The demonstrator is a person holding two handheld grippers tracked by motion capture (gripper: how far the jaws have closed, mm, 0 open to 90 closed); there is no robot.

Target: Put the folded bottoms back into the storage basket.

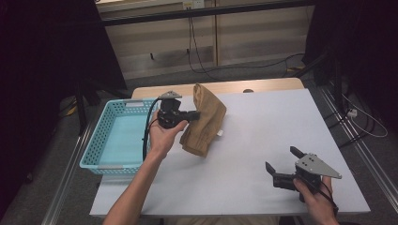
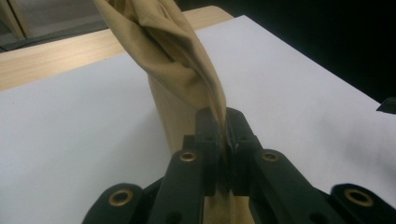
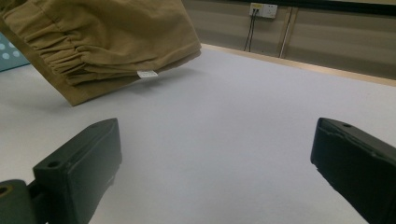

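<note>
Left gripper (image 1: pixel 195 114) raised, clamped on tan cloth (image 1: pixel 202 120); right gripper (image 1: pixel 281 162) low near table (image 1: pixel 263 136) edge, jaws apart.

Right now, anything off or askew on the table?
Nothing damaged or spilled. The tan folded cloth garment hangs tilted, pinched by the left tool, its lower end near the white table. The light blue plastic basket overhangs the table's left edge. The right tool is open.

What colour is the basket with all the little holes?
The basket is light blue, seen best in the high view.
</note>
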